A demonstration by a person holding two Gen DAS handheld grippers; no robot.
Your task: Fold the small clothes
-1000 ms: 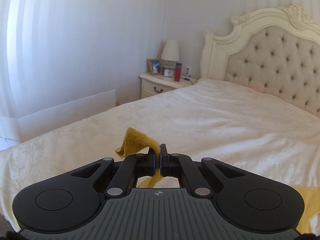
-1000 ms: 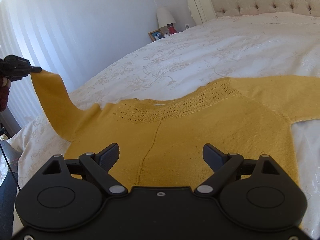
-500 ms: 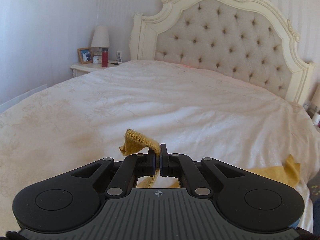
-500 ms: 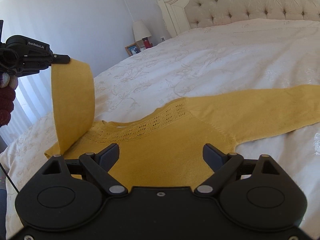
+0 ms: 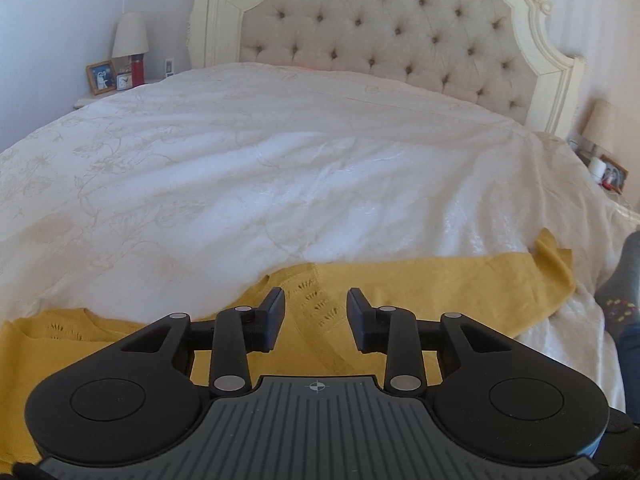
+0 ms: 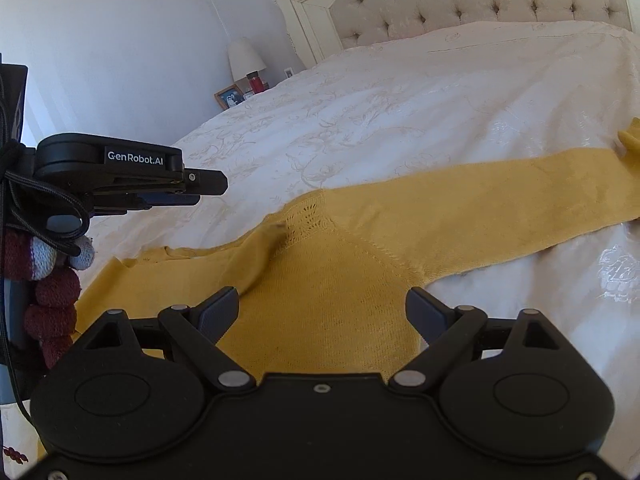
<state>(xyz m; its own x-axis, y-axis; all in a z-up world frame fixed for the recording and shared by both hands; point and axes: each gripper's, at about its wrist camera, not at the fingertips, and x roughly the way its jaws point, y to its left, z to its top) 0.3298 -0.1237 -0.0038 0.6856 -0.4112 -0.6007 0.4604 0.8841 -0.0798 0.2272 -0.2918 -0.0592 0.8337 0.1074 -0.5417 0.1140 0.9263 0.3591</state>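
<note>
A yellow knit sweater (image 6: 340, 280) lies flat on the white bedspread (image 6: 400, 120). Its left sleeve (image 6: 256, 256) is folded across the chest. Its right sleeve (image 6: 500, 200) stretches out to the right. In the left wrist view the sweater (image 5: 420, 280) lies under my left gripper (image 5: 316, 312), which is open and empty just above the lace neckline. My left gripper also shows in the right wrist view (image 6: 208, 184), hovering over the sweater's left side. My right gripper (image 6: 322, 312) is open and empty above the sweater's body.
A tufted cream headboard (image 5: 400, 28) stands at the far end of the bed. A nightstand with a lamp (image 5: 130, 36), a photo frame and a red bottle is at the far left. Another lamp (image 5: 600, 124) is at the right. A socked foot (image 5: 620, 292) shows at the right edge.
My left gripper carried the left sleeve over the sweater's body, opened and let it go. The sleeve now lies folded across the chest. My right gripper stayed open and shifted a little.
</note>
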